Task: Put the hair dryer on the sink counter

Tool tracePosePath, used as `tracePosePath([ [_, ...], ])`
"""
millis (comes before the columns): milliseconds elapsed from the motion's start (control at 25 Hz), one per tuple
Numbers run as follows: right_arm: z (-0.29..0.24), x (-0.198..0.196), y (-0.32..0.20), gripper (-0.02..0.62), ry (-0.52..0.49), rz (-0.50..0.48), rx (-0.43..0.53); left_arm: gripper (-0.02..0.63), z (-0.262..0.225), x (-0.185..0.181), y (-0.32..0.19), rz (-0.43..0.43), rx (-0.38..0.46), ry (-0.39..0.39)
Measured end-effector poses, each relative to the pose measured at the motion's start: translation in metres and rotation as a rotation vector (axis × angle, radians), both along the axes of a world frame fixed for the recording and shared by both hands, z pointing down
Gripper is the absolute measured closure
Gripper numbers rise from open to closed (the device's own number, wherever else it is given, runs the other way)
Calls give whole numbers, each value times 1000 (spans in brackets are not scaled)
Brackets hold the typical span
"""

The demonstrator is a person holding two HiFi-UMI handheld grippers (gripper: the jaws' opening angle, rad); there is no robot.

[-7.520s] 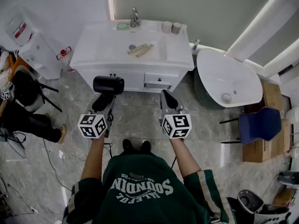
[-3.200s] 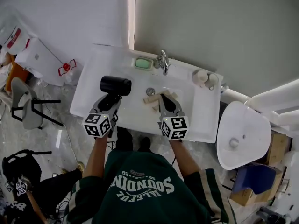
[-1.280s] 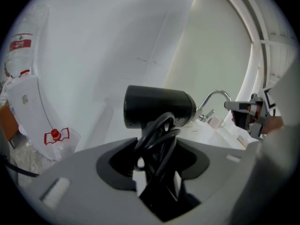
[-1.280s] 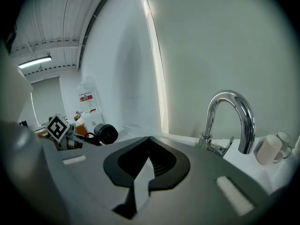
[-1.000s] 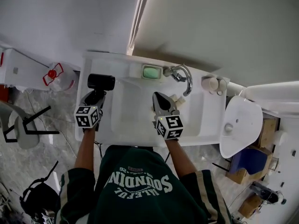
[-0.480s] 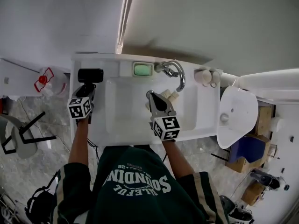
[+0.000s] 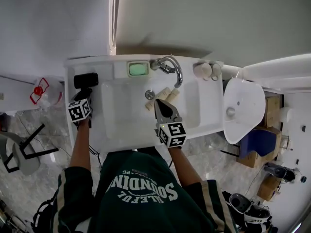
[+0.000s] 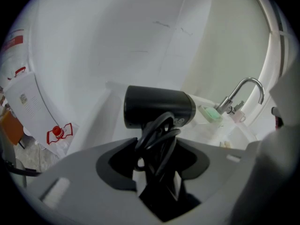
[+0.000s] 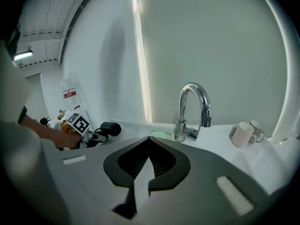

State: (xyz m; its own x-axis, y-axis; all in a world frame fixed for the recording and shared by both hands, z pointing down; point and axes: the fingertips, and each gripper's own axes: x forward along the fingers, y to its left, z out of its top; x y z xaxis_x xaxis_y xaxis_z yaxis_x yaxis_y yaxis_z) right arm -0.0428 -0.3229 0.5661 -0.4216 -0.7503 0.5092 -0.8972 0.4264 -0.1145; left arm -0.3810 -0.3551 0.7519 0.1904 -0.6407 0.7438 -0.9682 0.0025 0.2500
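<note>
A black hair dryer [image 7: 86, 80] sits at the back left of the white sink counter [image 7: 211, 111], beside the basin. My left gripper [image 7: 83, 94] is shut on its handle, which has the cord wrapped round it [image 8: 157, 146]; the barrel [image 8: 159, 107] lies crosswise above the jaws. I cannot tell whether the dryer rests on the counter. My right gripper [image 7: 159, 104] hovers over the basin, shut and empty, its tips meeting [image 9: 149, 140]. From there the dryer [image 9: 111, 128] shows far left.
A chrome faucet [image 7: 168, 67] and a green soap dish [image 7: 138, 68] stand at the back of the basin, two cups [image 7: 204, 70] at the back right. Small wooden pieces [image 7: 164, 96] lie by the drain. A white toilet [image 7: 243, 103] is right of the counter.
The person has walked from the floor up to the sink with the dryer. Over the last second the dryer has stayed over the counter's left strip and the right gripper over the basin.
</note>
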Motion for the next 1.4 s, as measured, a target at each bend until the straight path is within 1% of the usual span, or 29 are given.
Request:
tracePosePath([
  [120, -1, 7, 5, 594, -1, 13, -2, 356, 5, 2, 0, -9, -14, -4],
  [240, -3, 14, 11, 592, -7, 28, -1, 356, 8, 4, 0, -15, -34, -24],
  [440, -4, 23, 21, 592, -14, 34, -2, 356, 15, 4, 9, -58, -74, -49],
  [600, -5, 32, 29, 592, -19, 42, -2, 356, 17, 2, 14, -73, -88, -69],
  [720, -6, 41, 31, 592, -29, 45, 4, 353, 16, 3, 15, -77, -92, -51],
  [800, -7, 45, 33, 592, -41, 48, 8, 335, 11, 2, 18, -75, -88, -48],
  [880, -8, 49, 34, 592, -55, 48, 14, 323, 3, 0, 23, -73, -82, -65],
  [960, -11, 53, 34, 594, -67, 44, 24, 312, -8, -1, 29, -71, -59, -86],
  [1080, -16, 61, 33, 592, -84, 41, 38, 313, -38, 5, 31, -72, 35, -101],
  [1160, -21, 67, 31, 594, -93, 42, 52, 313, -60, 16, 32, -63, 99, -105],
  [1280, -30, 76, 27, 592, -105, 41, 85, 317, -90, 43, 34, -17, 169, -99],
  [1360, -34, 81, 24, 592, -113, 38, 100, 385, -108, 64, 37, 15, 212, -96],
  [1400, -36, 84, 23, 592, -116, 36, 107, 398, -116, 75, 39, 31, 231, -94],
])
